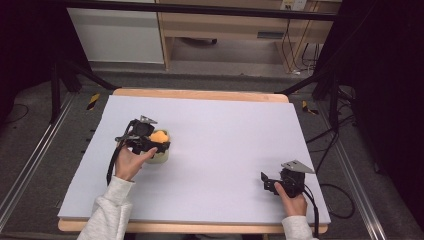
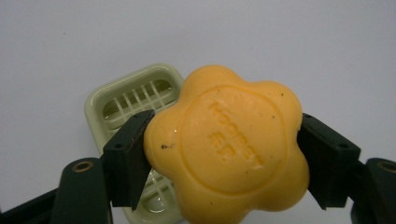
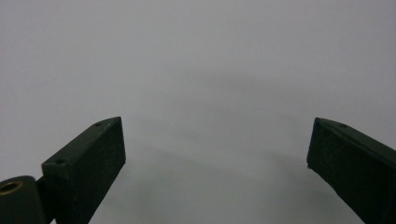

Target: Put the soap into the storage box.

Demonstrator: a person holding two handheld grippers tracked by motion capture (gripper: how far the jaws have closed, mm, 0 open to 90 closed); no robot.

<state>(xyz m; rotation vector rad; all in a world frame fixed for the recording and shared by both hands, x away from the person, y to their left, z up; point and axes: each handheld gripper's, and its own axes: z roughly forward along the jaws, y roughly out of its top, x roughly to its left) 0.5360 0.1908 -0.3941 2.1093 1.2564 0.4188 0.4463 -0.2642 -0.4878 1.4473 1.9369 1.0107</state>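
Right now, what I have in each hand, line by line:

Soap: my left gripper (image 2: pixel 224 154) clamps an orange flower-shaped bar of soap (image 2: pixel 226 149) by two opposite sides, embossed face toward the camera on the gripper.

Why held so: I judge the scalloped edge gives the flat pads (image 2: pixel 128 156) notches to sit in, so the slick bar is less likely to squirt out than if I pinched its faces.

Dish: a pale green plastic soap dish with a slatted floor (image 2: pixel 126 95) lies on the white table sheet (image 1: pixel 225 130) right behind and below the soap. Whether the bar touches it I cannot tell.

Where: from the high view, soap (image 1: pixel 159 136) and dish (image 1: pixel 161 155) are on the left half of the sheet, my left gripper (image 1: pixel 150 142) over them.

Left jaws: narrowed to the soap's width, both pads pressed against it.

Right gripper (image 1: pixel 270 181): parked low near the front right of the sheet, well apart from the soap, kept out of the way, I would say.

Right jaws: spread wide, nothing between them but bare sheet.
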